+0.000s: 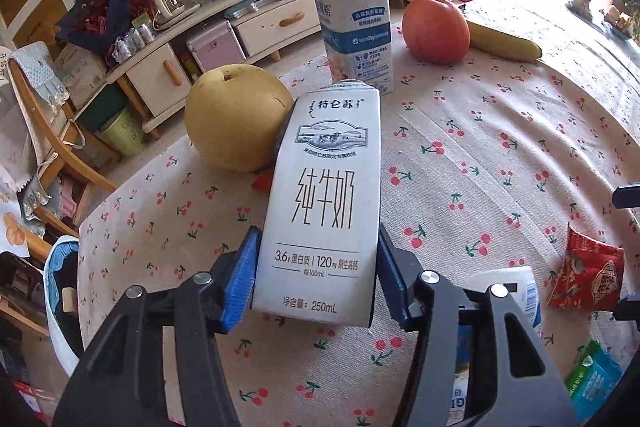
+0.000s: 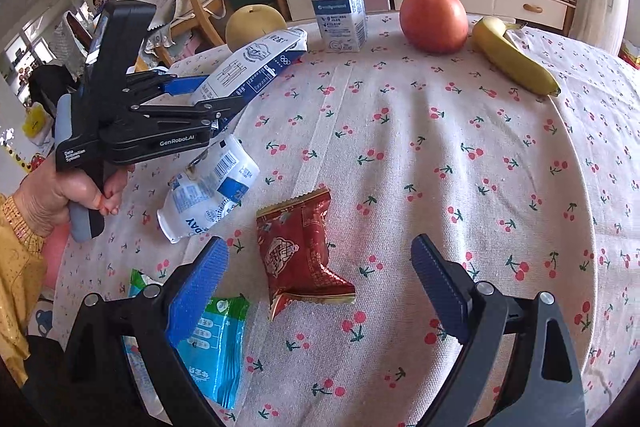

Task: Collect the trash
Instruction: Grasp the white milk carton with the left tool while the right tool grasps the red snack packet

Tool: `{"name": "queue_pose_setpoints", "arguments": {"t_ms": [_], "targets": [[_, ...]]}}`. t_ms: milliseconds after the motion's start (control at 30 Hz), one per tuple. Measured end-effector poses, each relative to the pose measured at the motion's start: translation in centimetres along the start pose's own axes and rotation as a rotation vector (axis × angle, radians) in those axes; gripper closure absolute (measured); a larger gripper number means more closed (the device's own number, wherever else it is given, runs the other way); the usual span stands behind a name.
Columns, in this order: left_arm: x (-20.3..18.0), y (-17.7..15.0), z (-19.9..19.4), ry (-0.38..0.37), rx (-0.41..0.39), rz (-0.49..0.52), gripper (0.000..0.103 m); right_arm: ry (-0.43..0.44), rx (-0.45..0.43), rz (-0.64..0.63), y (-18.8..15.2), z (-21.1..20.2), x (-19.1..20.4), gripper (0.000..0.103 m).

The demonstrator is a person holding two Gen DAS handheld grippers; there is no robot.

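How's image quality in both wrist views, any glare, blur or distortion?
Left wrist: strong fisheye bend, blown-out window glare top right, milk carton print sharp in the left tongs. Right wrist: same bend, even light, soft shadows, red wrapper sharp, dark vignette corners.

Held off the cherry-print tablecloth (image 2: 400,155), a white 250 mL milk carton (image 1: 324,203) with black Chinese lettering, pinched near its base between blue pads and tilted with its top toward the far edge of the cloth. On the cloth near its front edge, a crumpled red snack wrapper (image 2: 302,251) lying flat, with a squashed white-and-blue yogurt bottle (image 2: 208,187) on its side just to the left. At the cloth's front-left corner, a flattened blue-green packet (image 2: 218,347), partly hidden.
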State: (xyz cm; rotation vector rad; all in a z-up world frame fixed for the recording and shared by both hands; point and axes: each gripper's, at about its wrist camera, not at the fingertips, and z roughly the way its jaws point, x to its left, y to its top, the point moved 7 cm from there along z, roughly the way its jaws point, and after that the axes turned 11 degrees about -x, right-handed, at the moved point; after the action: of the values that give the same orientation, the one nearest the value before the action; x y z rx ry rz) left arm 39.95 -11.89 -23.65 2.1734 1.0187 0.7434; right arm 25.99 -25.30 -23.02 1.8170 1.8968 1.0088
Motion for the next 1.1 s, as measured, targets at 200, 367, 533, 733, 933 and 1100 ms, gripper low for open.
{"name": "queue_pose_setpoints", "arguments": {"t_ms": [200,367,533,733,933,1100], "targets": [[-0.5,-2.0,-2.6,0.009,-0.002,-0.092,0.048,-0.016,0.014,-0.009,-0.7,0.4,-0.4,0.011],[0.7,-4.3,-6.0,0.032,-0.023,-0.208,0.049,-0.026,0.023,-0.03,-1.2,1.0,-0.3,0.011],[1.2,-6.4,-9.0,0.051,-0.02,-0.277,0.049,-0.045,0.01,-0.081,-1.2,1.4,0.4,0.011],[0.9,-8.4,-12.2,0.059,-0.024,-0.356,0.049,-0.111,-0.003,-0.201,-1.6,1.7,1.4,0.027],[1.2,-10.1,-15.0,0.093,-0.034,-0.429,0.049,-0.089,-0.009,-0.248,-1.8,1.7,2.3,0.05],[1.5,-11.7,-17.4,0.122,-0.051,-0.492,0.049,-0.083,-0.027,-0.232,-2.0,1.5,2.3,0.055]]}}
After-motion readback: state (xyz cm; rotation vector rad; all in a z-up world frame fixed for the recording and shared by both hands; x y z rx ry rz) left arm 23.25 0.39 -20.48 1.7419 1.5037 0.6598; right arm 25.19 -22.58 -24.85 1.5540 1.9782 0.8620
